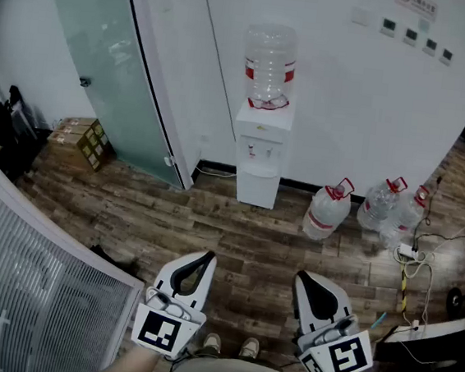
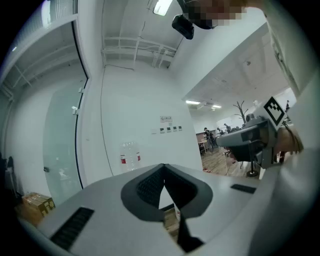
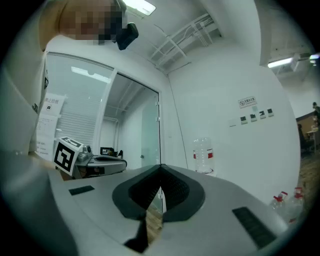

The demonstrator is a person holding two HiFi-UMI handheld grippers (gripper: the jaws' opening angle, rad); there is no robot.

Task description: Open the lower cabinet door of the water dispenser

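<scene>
The white water dispenser (image 1: 262,143) stands against the far wall with a clear bottle (image 1: 269,65) on top. Its lower cabinet door (image 1: 257,189) is closed. Both grippers are held low and near me, well short of the dispenser. My left gripper (image 1: 206,258) is shut with nothing between its jaws, as is my right gripper (image 1: 300,277). In the left gripper view the gripper's (image 2: 164,167) tips meet, and the dispenser's bottle (image 2: 129,156) shows far off. The right gripper view shows the same: closed tips on the gripper (image 3: 160,167), with the bottle (image 3: 202,155) beyond them.
Three spare water bottles (image 1: 327,209) stand on the wood floor right of the dispenser. A power strip and cables (image 1: 411,253) lie further right. A glass door (image 1: 106,52) and cardboard boxes (image 1: 80,139) are on the left. A slatted partition (image 1: 24,283) runs along the near left.
</scene>
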